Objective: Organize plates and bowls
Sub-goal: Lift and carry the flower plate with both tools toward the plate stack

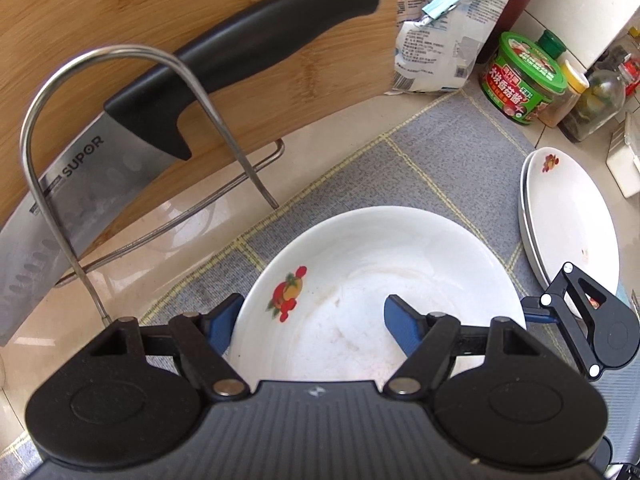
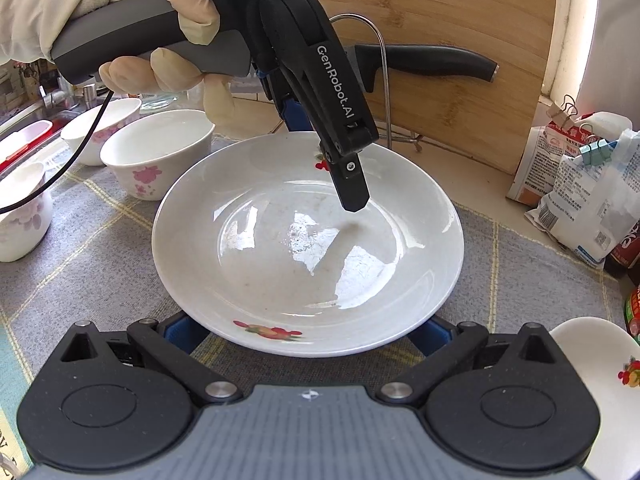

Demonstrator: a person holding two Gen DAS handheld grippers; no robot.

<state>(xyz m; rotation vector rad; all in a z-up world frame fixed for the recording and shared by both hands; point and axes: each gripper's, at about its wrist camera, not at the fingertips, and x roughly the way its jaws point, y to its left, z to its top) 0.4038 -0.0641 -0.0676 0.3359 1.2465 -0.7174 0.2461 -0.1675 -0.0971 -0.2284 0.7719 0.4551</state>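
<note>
- Plate [image 2: 280, 240], white with small fruit prints on its rim, lies flat on a grey checked mat [image 2: 100, 240], between the two hand-held grippers.
- Left gripper [image 1: 312, 320] points steeply down at the plate's far rim. Its jaws are parted and straddle that rim: one blue finger [image 1: 224, 326] sits just outside the edge, and the other hangs over the plate's inside, casting a shadow on it. Neither pad presses on the plate.
- A gloved hand [image 2: 160, 40] holds this gripper by its grey handle, and a black cable trails from it.
- Right gripper [image 2: 308, 332] is at the plate's near rim. Its fingers stand wide apart, and the tips disappear under the plate's edge, so I cannot tell whether it is gripping the plate.
- Three white bowls with pink flowers [image 2: 156, 152] stand on the mat to the left in the right wrist view.
- A stack of similar plates [image 1: 568, 220] rests near the first plate.
- Behind, a black-handled knife [image 1: 200, 92] leans in a wire rack [image 1: 120, 120] against a wooden cutting board [image 1: 280, 20].
- Clipped food bags [image 1: 440, 40] and a green-lidded jar [image 1: 524, 80] sit further back on the counter.
</note>
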